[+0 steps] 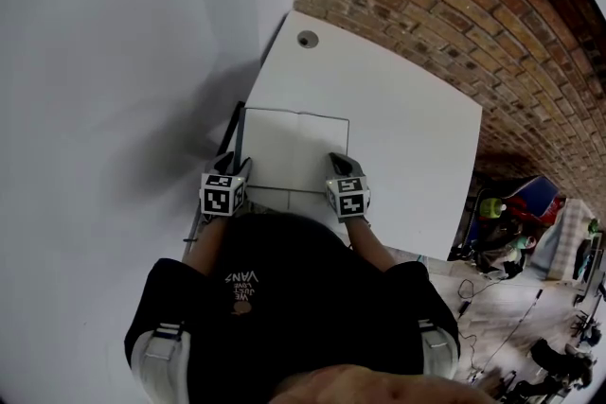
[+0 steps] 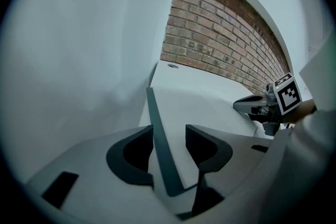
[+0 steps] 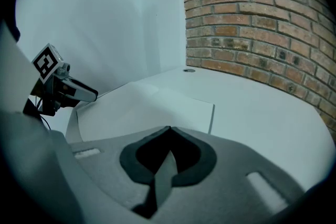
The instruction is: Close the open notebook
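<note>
The open notebook (image 1: pixel 294 147) lies with white pages up on the white table (image 1: pixel 407 118). Its dark left cover (image 2: pixel 157 134) stands up on edge. My left gripper (image 1: pixel 237 167) is at the near left corner; in the left gripper view it (image 2: pixel 169 136) is open, the cover passing between the jaws with a gap on the right side. My right gripper (image 1: pixel 338 162) is at the near right corner. In the right gripper view its tips (image 3: pixel 169 129) meet, with a thin grey sheet edge of the notebook (image 3: pixel 152 107) pinched behind them.
A white wall runs along the table's left side and a brick wall (image 1: pixel 454 5) along the back. A round cable hole (image 1: pixel 308 39) sits at the table's far left corner. Bags and cables (image 1: pixel 521 203) clutter the floor to the right.
</note>
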Demonstrator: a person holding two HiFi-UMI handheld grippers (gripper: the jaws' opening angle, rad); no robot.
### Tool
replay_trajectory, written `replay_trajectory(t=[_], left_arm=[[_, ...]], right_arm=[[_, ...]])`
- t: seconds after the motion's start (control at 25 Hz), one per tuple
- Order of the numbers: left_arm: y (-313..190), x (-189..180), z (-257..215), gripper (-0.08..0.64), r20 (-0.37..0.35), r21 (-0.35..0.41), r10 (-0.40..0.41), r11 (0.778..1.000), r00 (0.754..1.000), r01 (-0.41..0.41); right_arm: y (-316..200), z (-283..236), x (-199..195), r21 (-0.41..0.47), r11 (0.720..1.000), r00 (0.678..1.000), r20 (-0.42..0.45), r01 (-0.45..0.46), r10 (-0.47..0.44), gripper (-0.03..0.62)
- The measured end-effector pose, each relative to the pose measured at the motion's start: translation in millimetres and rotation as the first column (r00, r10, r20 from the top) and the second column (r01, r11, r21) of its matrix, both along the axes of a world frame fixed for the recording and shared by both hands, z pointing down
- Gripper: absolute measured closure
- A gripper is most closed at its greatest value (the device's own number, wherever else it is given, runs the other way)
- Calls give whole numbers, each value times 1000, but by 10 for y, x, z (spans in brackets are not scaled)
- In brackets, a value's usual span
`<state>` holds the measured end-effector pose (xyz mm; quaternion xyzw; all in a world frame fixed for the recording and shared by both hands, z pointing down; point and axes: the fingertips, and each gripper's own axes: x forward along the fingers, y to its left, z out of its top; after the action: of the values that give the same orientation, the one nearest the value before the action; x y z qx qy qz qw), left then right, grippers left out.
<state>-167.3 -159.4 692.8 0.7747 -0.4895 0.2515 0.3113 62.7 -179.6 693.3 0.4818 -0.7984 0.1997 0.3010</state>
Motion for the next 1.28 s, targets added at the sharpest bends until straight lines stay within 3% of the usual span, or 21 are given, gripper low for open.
replay_trajectory(t=[0.32, 0.68, 1.12, 1.28], left_arm=[[21, 21, 77, 350, 2, -60, -4, 998, 1000, 4], [3, 1, 74, 354, -53, -76, -102, 992, 993, 98], [-24, -37, 72, 452, -121, -131, -139, 984, 983, 123], [-55, -104, -5, 520, -156, -142, -177, 978, 972, 155]], right_arm=[[3, -11, -35, 4, 1000, 1000, -11, 14, -14, 594], [20, 15, -51, -14, 1000, 999, -25, 25, -25, 594], [8, 41, -20, -33, 999, 999, -27, 26, -27, 594], [11, 54, -12, -30, 999, 999, -31, 28, -29, 594]])
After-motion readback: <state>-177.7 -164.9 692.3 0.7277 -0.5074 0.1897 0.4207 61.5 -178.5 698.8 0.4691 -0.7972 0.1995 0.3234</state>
